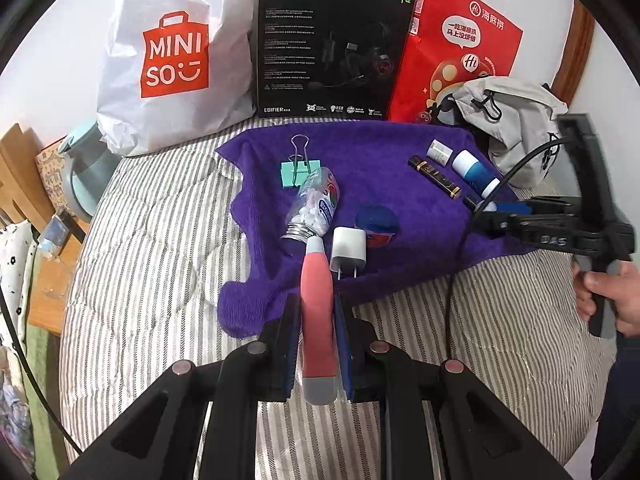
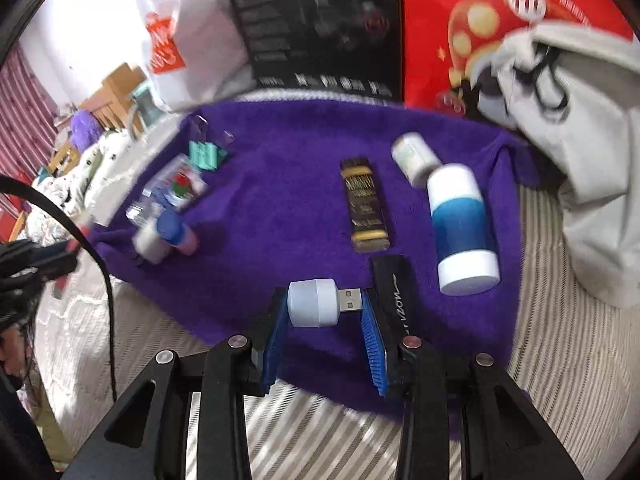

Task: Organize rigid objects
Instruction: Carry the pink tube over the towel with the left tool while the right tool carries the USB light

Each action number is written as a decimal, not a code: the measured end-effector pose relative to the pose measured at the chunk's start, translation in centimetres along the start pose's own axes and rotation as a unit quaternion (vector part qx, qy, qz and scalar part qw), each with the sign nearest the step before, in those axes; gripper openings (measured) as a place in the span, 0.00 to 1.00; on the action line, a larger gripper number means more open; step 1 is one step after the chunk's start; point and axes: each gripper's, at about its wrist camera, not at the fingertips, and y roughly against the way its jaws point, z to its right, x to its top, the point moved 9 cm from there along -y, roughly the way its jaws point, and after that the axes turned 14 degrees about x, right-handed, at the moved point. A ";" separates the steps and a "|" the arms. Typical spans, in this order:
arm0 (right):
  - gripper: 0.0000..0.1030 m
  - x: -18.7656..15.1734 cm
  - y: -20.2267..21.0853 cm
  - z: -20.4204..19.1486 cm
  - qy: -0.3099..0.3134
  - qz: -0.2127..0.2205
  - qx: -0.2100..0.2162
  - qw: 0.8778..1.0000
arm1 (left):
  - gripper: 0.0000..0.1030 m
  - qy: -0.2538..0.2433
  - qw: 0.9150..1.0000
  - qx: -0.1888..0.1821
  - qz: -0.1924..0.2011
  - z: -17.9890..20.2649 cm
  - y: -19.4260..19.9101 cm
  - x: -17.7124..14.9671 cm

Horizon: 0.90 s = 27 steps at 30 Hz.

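My left gripper (image 1: 316,308) is shut on a red stick with grey ends (image 1: 318,300). The stick points forward over the near edge of a purple towel (image 1: 400,152). My right gripper (image 2: 324,304) is shut on a small white USB light (image 2: 314,303), held crosswise just above the towel (image 2: 280,200). On the towel lie a green binder clip (image 1: 298,172), a clear bottle of white tablets (image 1: 316,208), a white charger plug (image 1: 349,247), a blue round lid (image 1: 376,220), a black-and-gold bar (image 2: 364,208), a small white bottle (image 2: 412,158), a blue-and-white bottle (image 2: 460,224) and a black flat stick (image 2: 394,280).
The towel lies on a striped bedcover (image 1: 160,240). Along the back stand a white shopping bag (image 1: 172,52), a black headset box (image 1: 332,44) and a red paper bag (image 1: 460,40), with a grey pouch (image 1: 516,128) on the right. A person's hand (image 1: 608,296) holds the right gripper (image 1: 492,216).
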 end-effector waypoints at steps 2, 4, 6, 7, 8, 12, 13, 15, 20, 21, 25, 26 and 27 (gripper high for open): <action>0.35 -0.2 -0.7 0.4 0.001 -0.010 -0.005 1.000 | 0.16 0.002 1.000 -0.002 -0.002 -0.2 -0.3 0.1; 0.35 -0.1 -0.9 0.2 0.010 -0.010 -0.011 1.000 | 0.16 0.003 1.000 -0.004 -0.003 -0.2 -0.6 0.2; 0.35 -0.1 -1.0 0.2 0.019 -0.015 -0.018 1.000 | 0.16 0.003 1.000 -0.005 -0.005 -0.3 -0.9 0.3; 0.35 -0.1 -1.1 0.1 0.025 -0.017 -0.023 0.999 | 0.16 0.003 1.000 -0.007 -0.006 -0.2 -1.1 0.3; 0.35 -0.2 -1.1 0.0 0.031 -0.020 -0.025 0.999 | 0.16 0.003 1.000 -0.009 -0.006 -0.2 -1.1 0.4; 0.37 -0.2 -1.2 0.0 0.040 -0.033 -0.016 0.999 | 0.16 -0.001 1.000 -0.013 -0.003 0.0 -1.1 0.6; 0.38 -0.2 -1.2 0.0 0.041 -0.038 -0.013 0.998 | 0.16 -0.001 1.000 -0.014 -0.003 0.1 -1.1 0.7; 0.44 -0.2 -1.3 -0.1 0.045 -0.050 0.000 0.998 | 0.16 -0.001 1.000 -0.013 -0.004 0.1 -1.1 0.8; 0.44 -0.5 -0.8 -0.1 0.034 -0.063 0.008 0.997 | 0.16 -0.002 1.000 -0.017 -0.004 0.1 -1.2 1.2; 0.44 -0.5 -0.5 -0.1 0.030 -0.061 0.008 0.998 | 0.16 -0.001 1.000 -0.020 -0.005 0.2 -1.3 1.3; 0.47 -0.3 1.1 -0.4 0.026 -0.041 0.014 0.999 | 0.16 0.002 1.000 -0.028 -0.006 0.7 -1.7 2.0; 0.51 -0.3 1.7 -0.5 0.027 -0.033 0.013 0.999 | 0.16 0.002 1.000 -0.029 -0.006 0.9 -1.8 2.2; 0.53 -0.2 2.2 -0.5 0.028 -0.028 0.012 0.999 | 0.16 -0.001 1.000 -0.030 -0.005 1.1 -1.8 2.4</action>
